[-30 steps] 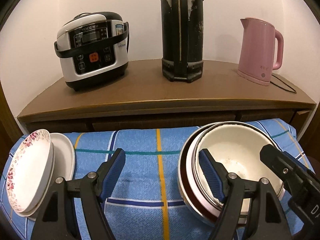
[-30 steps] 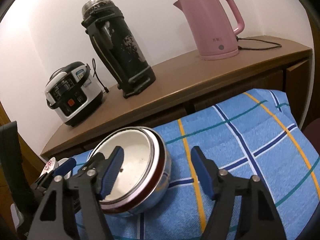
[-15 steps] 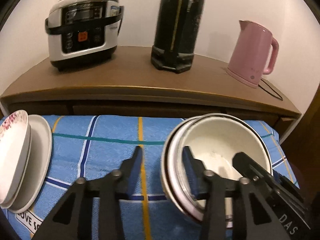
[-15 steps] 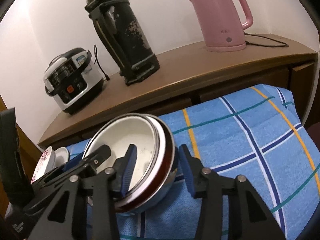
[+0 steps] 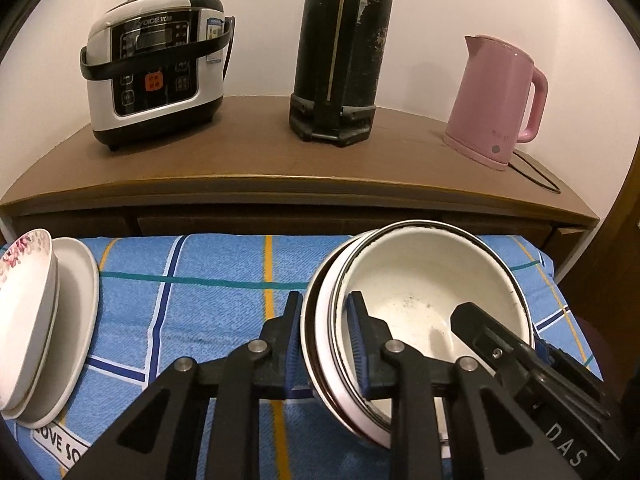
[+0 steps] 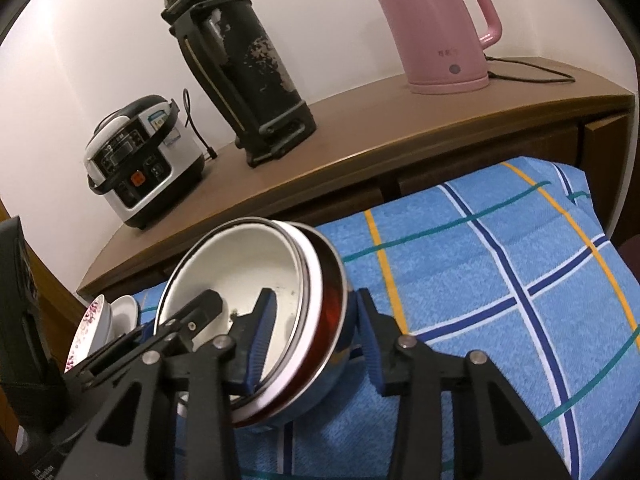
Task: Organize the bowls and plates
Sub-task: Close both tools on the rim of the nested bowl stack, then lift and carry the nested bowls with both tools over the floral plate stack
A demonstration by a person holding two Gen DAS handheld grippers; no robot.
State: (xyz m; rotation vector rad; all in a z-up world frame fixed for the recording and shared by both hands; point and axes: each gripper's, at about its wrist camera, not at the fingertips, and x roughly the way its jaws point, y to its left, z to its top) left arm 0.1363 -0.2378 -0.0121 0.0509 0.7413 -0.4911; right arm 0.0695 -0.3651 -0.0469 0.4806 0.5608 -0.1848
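Note:
A stack of nested bowls (image 5: 420,292), white enamel inside a white one, a dark red one and a steel one, sits tilted on the blue checked cloth (image 5: 192,304). My left gripper (image 5: 326,340) is closing on the stack's left rim, one pad inside and one outside, both against it. My right gripper (image 6: 316,340) is closing over the opposite rim of the same stack (image 6: 240,272), pads on the inner wall and the steel outside. Each wrist view also shows the other gripper's black finger inside the bowl. A floral bowl (image 5: 24,280) and a white plate (image 5: 78,300) lean at the far left.
Behind the cloth runs a wooden shelf (image 5: 260,152) with a rice cooker (image 5: 156,68), a tall black thermos (image 5: 340,48) and a pink kettle (image 5: 496,100) with a cord. The cloth drops off at its right edge (image 6: 592,208).
Both grippers have narrowed from wide open onto the bowl stack's rims. The left one swung so that its pads straddle the left rim; the right one's pads have drawn in around the right rim.

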